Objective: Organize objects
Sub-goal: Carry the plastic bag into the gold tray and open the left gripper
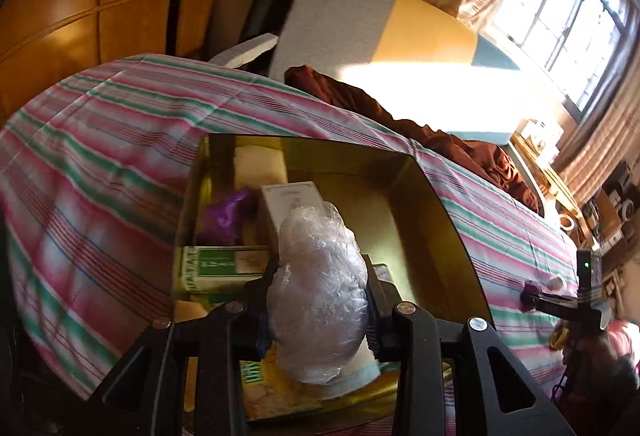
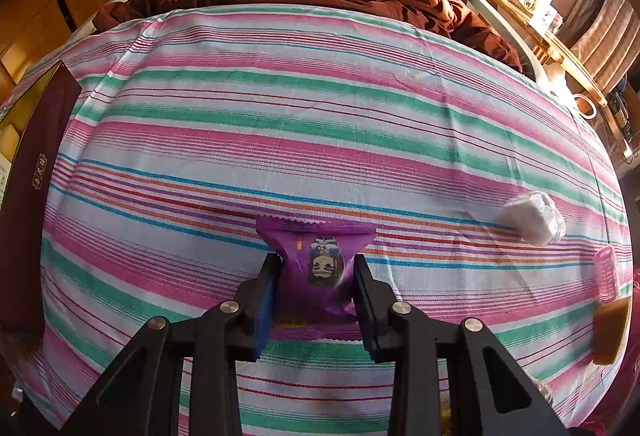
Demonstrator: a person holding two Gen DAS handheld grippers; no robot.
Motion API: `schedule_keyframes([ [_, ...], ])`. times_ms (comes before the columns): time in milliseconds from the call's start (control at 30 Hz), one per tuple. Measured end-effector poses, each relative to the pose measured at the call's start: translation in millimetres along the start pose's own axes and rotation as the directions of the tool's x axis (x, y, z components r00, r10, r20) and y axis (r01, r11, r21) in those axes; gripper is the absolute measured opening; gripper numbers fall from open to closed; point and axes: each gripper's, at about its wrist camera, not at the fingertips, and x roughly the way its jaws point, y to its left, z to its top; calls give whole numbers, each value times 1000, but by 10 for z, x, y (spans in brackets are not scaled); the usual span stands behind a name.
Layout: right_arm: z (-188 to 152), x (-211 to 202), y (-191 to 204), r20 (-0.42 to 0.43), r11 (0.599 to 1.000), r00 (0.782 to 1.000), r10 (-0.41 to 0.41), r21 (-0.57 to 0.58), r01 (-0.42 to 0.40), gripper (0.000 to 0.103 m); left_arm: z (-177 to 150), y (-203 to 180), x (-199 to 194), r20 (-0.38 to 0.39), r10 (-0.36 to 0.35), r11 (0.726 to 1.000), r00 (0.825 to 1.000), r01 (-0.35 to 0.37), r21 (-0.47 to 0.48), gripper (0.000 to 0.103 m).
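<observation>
A crumpled clear plastic bundle [image 1: 320,296] is seen clamped between the jaws of the left gripper [image 1: 318,310] above an open gold-lined box [image 1: 436,236], while a purple snack packet [image 2: 320,272] is pinched between the jaws of the right gripper [image 2: 316,288] on the striped bedsheet [image 2: 320,108]. Trouble could be expected on both sides. The clear bundle is soft and slippery-looking, and it could be squeezed out of the grip or dropped on the box's rim if it is released too early; since the box's near side is already crowded with a green-and-white carton [image 1: 220,270], a white box [image 1: 292,204], a second purple packet [image 1: 226,216] and a yellow printed pack [image 1: 276,392], it could also be left perched on top instead of settled into the free far corner. The purple packet is held only across its middle, so its air-filled foil could be crushed or could slide free once lifted. The bundle looks translucent, wrinkled and roughly egg-shaped, with a pale content that cannot be made out. The purple packet looks glossy, with serrated ends and a small printed figure. Still lying loose on the bedsheet, to the right, are a white wrapped lump [image 2: 534,218], a pink ribbed roller [image 2: 606,272] and a tan block [image 2: 610,330].
</observation>
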Motion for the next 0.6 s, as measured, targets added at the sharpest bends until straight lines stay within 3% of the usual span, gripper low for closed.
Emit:
schedule_keyframes([
  [200, 3, 1, 19, 1, 1000, 1000, -8, -7, 8, 35, -3, 456, -30, 4, 57, 995, 998, -56, -82, 36],
  [400, 5, 0, 13, 1, 1000, 1000, -9, -8, 9, 35, -95, 175, 151, -27, 56, 998, 998, -55, 42, 36],
  [600, 10, -1, 15, 0, 1000, 1000, -10, -9, 10, 35, -127, 46, 477, -82, 104, 992, 991, -97, 78, 38],
])
